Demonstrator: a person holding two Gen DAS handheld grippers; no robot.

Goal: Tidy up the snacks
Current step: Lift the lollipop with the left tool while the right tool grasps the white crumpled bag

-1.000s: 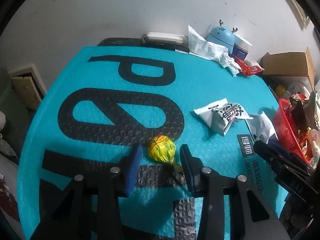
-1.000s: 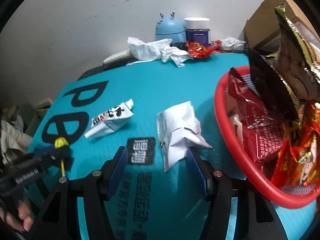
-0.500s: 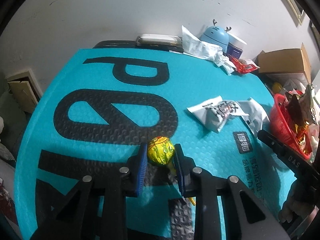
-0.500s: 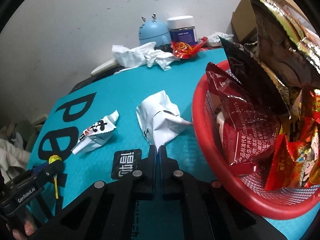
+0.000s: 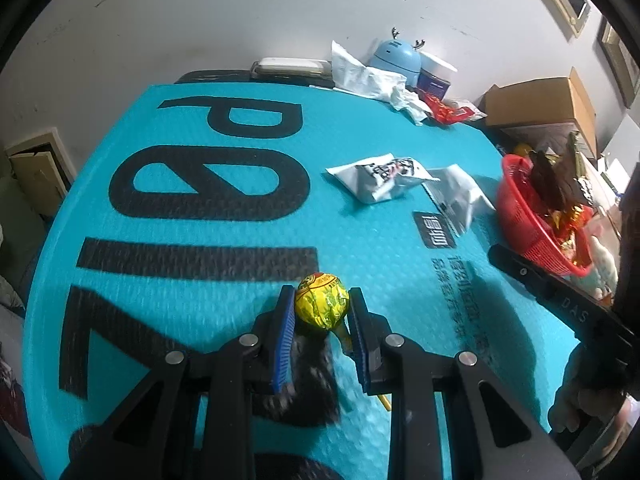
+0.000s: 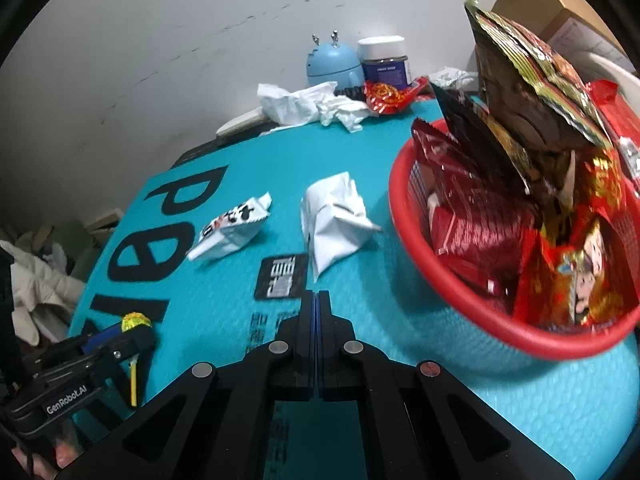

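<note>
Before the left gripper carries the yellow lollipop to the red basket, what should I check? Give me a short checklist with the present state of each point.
1. Left gripper jaws shut on the lollipop, one on each side of its head: ok.
2. Lollipop stick free below the jaws: ok, it hangs loose.
3. Lollipop lifted off the mat: cannot tell for sure.
4. Red basket has room: not ok, packets already stand above its rim.
5. Right gripper is out of the way: not ok, shut and empty, it sits between lollipop and basket.
6. White packets on the mat lie clear of the basket: ok.
</note>
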